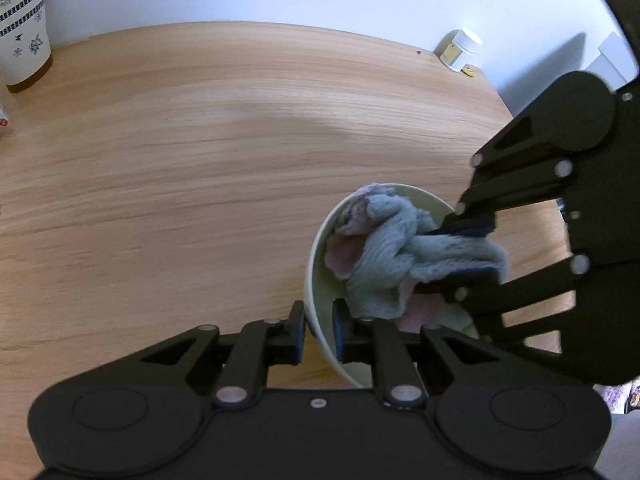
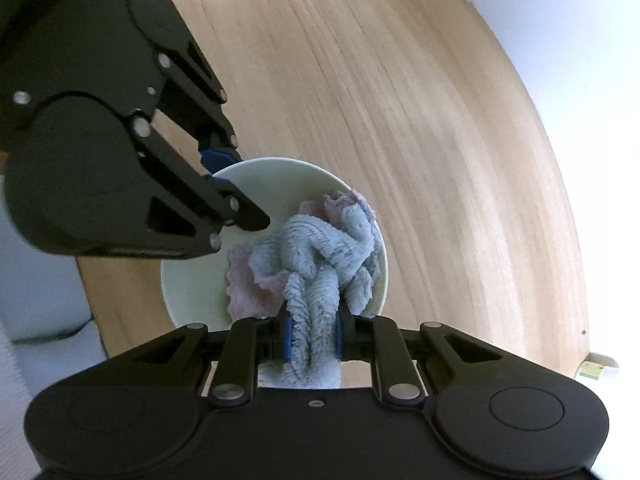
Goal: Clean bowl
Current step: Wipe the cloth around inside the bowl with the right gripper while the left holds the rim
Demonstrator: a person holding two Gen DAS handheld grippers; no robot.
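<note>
Left gripper [image 1: 319, 330] clenched on rim of pale green bowl [image 1: 316, 256], one blue pad outside wall, other inside. Right gripper [image 2: 313, 334] grasping bunched blue-grey and pink terry cloth [image 2: 316, 256], cloth wad pressed inside bowl against far wall. Bowl tilted, over light wooden table [image 1: 200, 160] near its edge. Floral paper cup [image 1: 22, 32] at far left, small white-lidded jar [image 1: 460, 50] at far right corner.

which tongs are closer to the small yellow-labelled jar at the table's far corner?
Right, as far as the views show. The right tongs work the blue-grey and pink cloth on the jar side of the pale green bowl; the left tongs clamp its opposite rim.
</note>
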